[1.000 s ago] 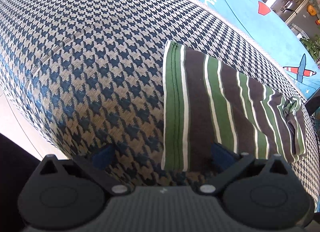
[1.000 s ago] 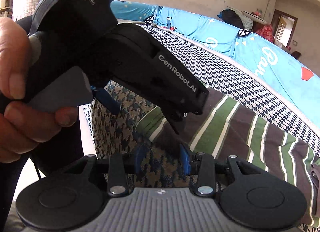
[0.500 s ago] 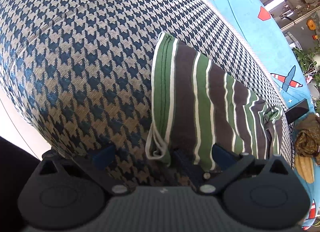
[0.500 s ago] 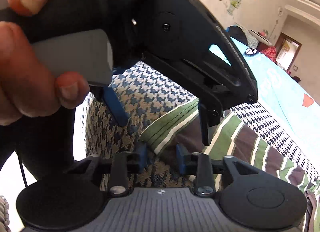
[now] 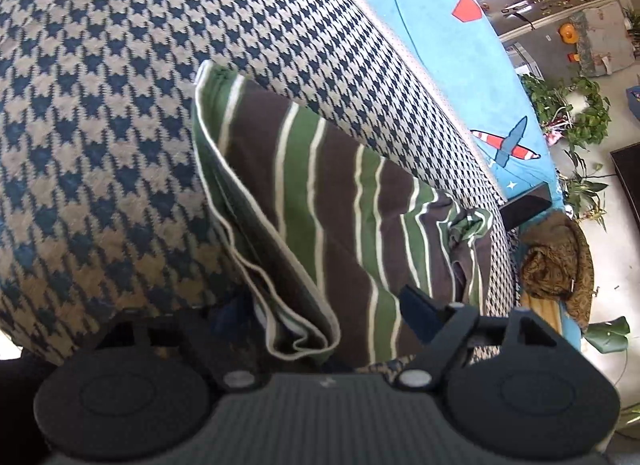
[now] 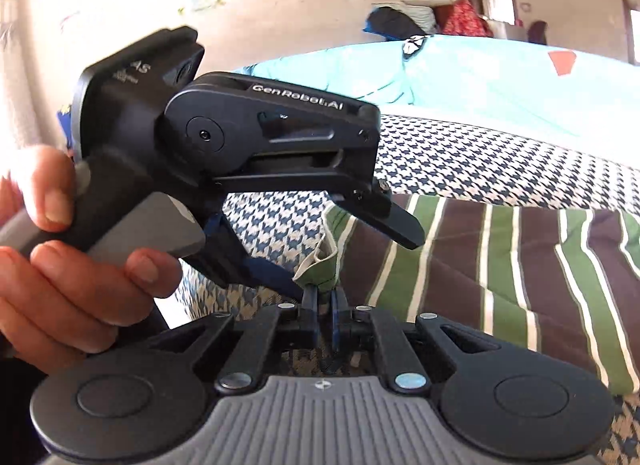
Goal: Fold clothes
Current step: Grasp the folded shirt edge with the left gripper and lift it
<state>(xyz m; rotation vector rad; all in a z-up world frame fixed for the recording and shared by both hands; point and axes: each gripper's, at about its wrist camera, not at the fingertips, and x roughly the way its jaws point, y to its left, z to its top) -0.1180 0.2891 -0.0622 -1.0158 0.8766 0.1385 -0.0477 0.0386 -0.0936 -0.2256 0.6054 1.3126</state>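
So the striped garment (image 5: 332,201), green, brown and white, lies folded on the houndstooth cushion (image 5: 100,113), stretching along it toward the far end, where a bunched bit of it sits near the cushion's far corner. Its near corner hangs right at the cushion's front edge, and that's where both my grippers are.

My right gripper (image 6: 325,307) has its jaws pressed together on that corner: a little peak of green cloth with a white hem sticks up from between the blue pads. The rest of the garment (image 6: 500,265) spreads off to the right of it across the cushion (image 6: 460,161).

My left gripper (image 5: 320,313) has the same lifted corner hanging between its fingers. The jaws have just been closing in, but they're spread wider than the cloth, and I can't see the pads pressing on it. From the right wrist camera you can see my hand (image 6: 60,249) around the left gripper's handle, its fingers straddling the corner just above the right one.

Behind the cushion there's a blue bedsheet (image 5: 452,57) with a plane print.
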